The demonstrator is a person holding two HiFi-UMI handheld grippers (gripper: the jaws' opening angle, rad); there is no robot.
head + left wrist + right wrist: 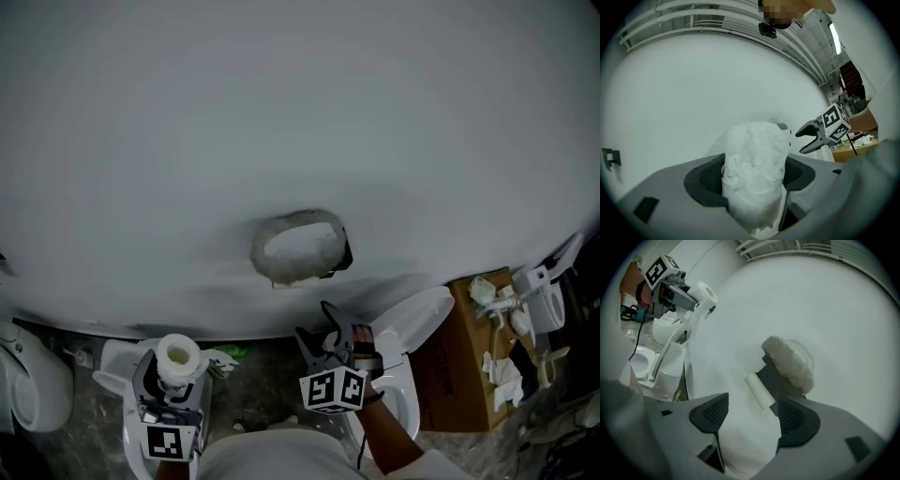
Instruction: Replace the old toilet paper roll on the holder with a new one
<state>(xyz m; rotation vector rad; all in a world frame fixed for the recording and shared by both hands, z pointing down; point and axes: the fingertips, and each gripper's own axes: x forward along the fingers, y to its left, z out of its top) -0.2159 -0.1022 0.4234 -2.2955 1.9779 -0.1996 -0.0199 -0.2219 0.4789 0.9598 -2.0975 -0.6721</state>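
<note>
ok, left tongs pinch the new toilet paper roll upright, right tongs spread, facing the holder on the wall and its thin white tube, well apart from the roll.

We face a plain white wall, a white toilet with lid raised, a cardboard box just beside it.
</note>
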